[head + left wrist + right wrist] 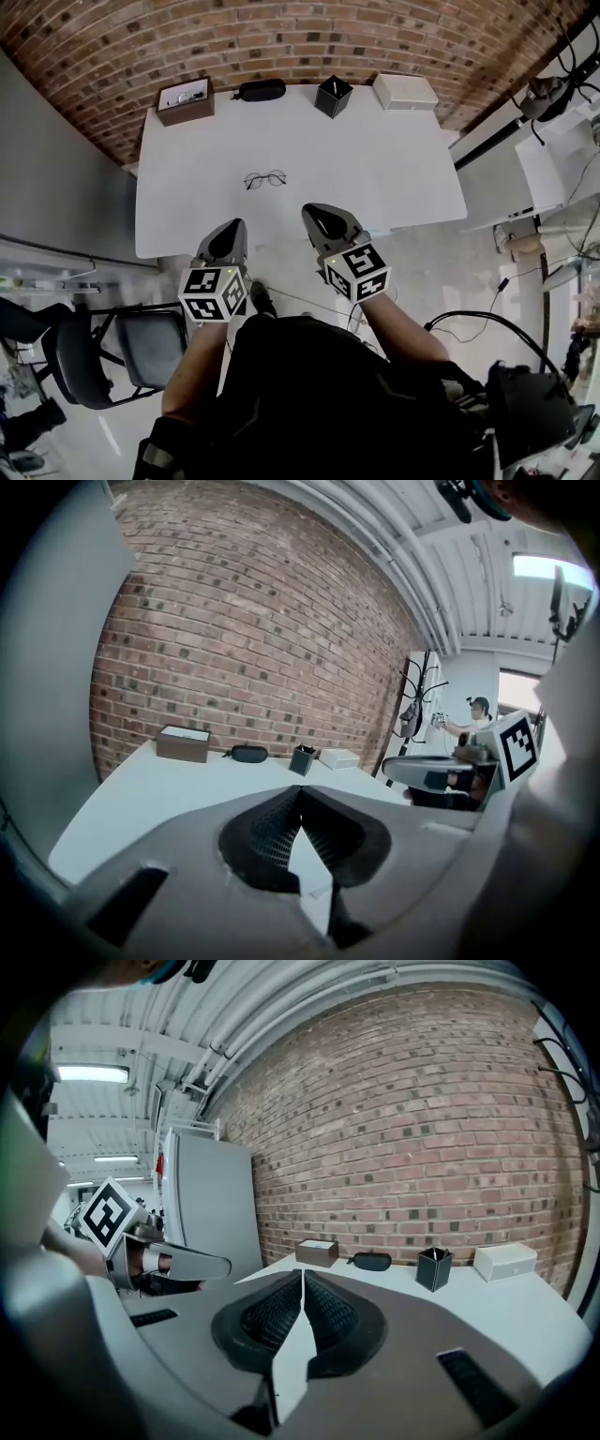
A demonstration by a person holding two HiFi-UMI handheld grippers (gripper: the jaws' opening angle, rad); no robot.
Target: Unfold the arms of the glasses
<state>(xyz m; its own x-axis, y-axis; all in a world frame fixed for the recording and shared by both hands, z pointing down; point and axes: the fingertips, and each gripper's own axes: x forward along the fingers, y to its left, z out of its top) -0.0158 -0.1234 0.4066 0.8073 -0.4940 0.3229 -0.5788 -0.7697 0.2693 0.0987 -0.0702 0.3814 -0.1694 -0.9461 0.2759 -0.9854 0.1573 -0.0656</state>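
Left claw (300,791): ribbed dark pads pressed together, empty, at the near desk edge.
Right claw (302,1274): pads together too, empty, beside the left one.
Glasses (265,178): thin round wire frame, flat, ahead of and between both claw tips, touching neither.
Desk (375,159): smooth white top, bare between tips and frame.
Far beyond the claws: brown box (185,101), black oval case (260,90), square black cup (333,97), white box (405,91), in a row.
Behind: brick wall (422,1129).

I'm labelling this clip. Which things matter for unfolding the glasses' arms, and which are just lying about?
In the job: glasses, left claw, right claw, both shut, empty.
Lying about: brown box, black case, black cup, white box.
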